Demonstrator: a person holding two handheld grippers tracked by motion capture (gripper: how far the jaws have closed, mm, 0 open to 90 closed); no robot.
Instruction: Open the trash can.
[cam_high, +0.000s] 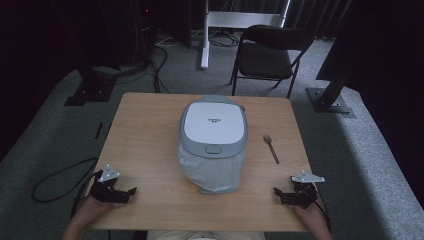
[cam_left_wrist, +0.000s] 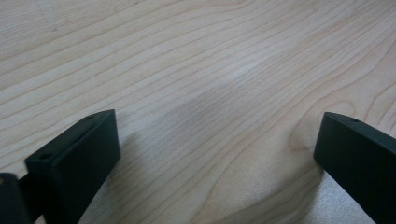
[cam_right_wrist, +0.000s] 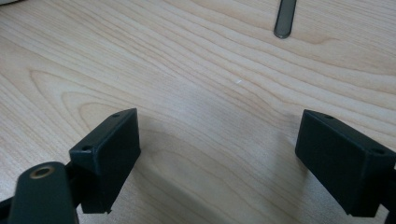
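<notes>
Two grippers rest at the near corners of the wooden table (cam_high: 150, 140), each held by a hand that comes in from the bottom of the high view. The left gripper (cam_high: 121, 194) sits near the left edge, its jaws spread wide with bare wood grain between them, as the left gripper view (cam_left_wrist: 217, 154) confirms; nothing lies in its grasp. The right gripper (cam_high: 284, 194) sits near the right edge, jaws likewise released, and the right gripper view (cam_right_wrist: 217, 154) shows plain tabletop between them. A metal spoon (cam_high: 271, 148) lies flat on the table beyond the right gripper and well apart from it, bowl end away from the person, handle pointing back toward the near edge; the end of its handle (cam_right_wrist: 285, 18) shows at the top of the right gripper view. In the middle of the table stands a grey and white rice cooker (cam_high: 213, 126) with its lid down, a clear plastic bag (cam_high: 216, 172) around its lower body and spilling toward the person. The spoon lies just to the right of the cooker, not touching it. Behind the table a black folding chair (cam_high: 267, 55) stands on the grey carpet.
</notes>
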